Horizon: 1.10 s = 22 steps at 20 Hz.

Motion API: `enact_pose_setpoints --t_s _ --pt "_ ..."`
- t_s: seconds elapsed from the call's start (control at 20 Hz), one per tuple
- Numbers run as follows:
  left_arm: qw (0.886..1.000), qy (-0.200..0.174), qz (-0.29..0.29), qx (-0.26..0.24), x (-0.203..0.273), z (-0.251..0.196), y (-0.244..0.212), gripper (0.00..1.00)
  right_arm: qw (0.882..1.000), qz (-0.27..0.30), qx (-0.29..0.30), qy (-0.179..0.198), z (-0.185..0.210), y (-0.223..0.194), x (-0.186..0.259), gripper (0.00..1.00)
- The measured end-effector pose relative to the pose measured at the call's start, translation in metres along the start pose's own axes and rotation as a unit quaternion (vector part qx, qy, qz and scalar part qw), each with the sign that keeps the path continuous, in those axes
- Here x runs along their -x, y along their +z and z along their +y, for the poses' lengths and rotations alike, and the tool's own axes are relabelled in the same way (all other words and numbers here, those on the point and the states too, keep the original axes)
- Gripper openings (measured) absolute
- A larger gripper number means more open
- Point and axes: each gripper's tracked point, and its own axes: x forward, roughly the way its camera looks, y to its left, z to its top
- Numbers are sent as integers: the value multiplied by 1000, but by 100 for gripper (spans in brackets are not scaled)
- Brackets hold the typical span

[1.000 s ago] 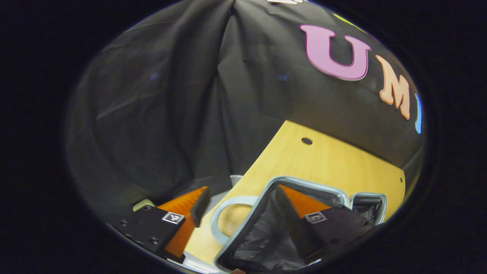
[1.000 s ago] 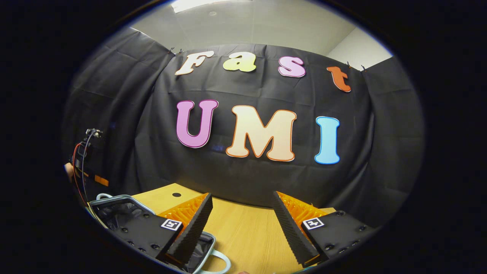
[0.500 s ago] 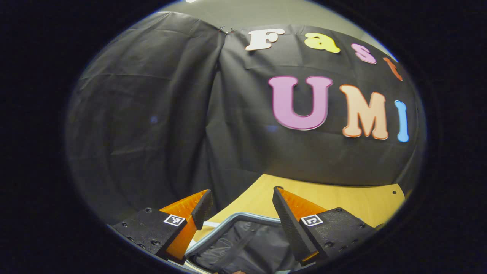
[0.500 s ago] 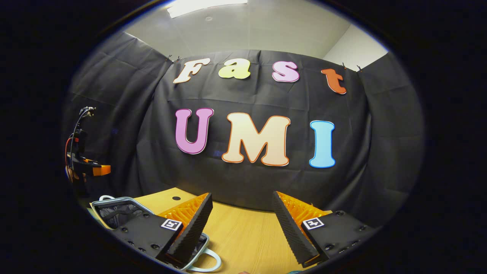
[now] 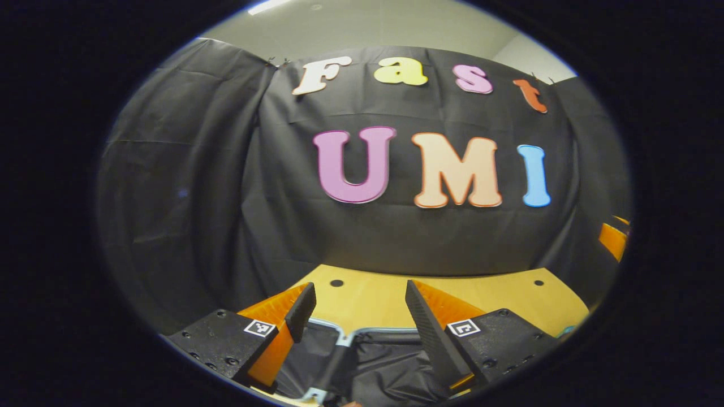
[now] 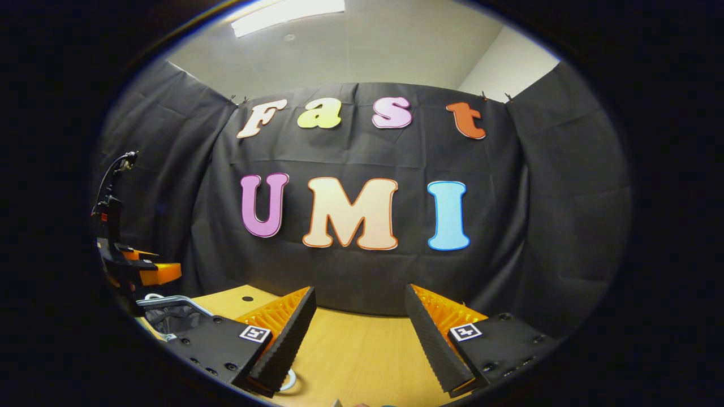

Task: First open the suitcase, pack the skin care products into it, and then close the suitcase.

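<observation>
Suitcase (image 5: 373, 362) lies open at the near edge of the desk (image 5: 373, 291), dark lining up, pale rim under the left gripper (image 5: 356, 316). In the right gripper view the suitcase (image 6: 169, 316) sits at the desk's (image 6: 350, 356) left side, with the left gripper (image 6: 141, 271) above it. Left jaws stand wide apart, holding nothing. Right gripper (image 6: 356, 333) is also wide open and empty, over bare wood. Lid looks open, so packing is probably the step in hand; I can't make out any skin care products. To do it well: tilt both grippers down to find the products, grip each across its body, lower it inside the rim before releasing. Desk is light wood with small round holes (image 5: 336, 282) near the far edge. Black cloth wall (image 6: 362, 271) behind, pale ceiling with a light panel (image 6: 288, 14) above.
</observation>
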Motion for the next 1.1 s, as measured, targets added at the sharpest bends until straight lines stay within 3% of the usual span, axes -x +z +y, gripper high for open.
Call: enact_pose_setpoints --t_s 0.55,0.85,1.1 --pt "995 -89 36 -4 31 -141 -40 94 1000 1 0 -18 -88 -6 26 99" --pt "983 -158 96 8 48 -239 -85 95 1000 15 9 -14 -110 -22 36 99" --pt "969 -196 148 -3 62 -282 -133 94 999 33 15 -14 -125 -38 42 99"
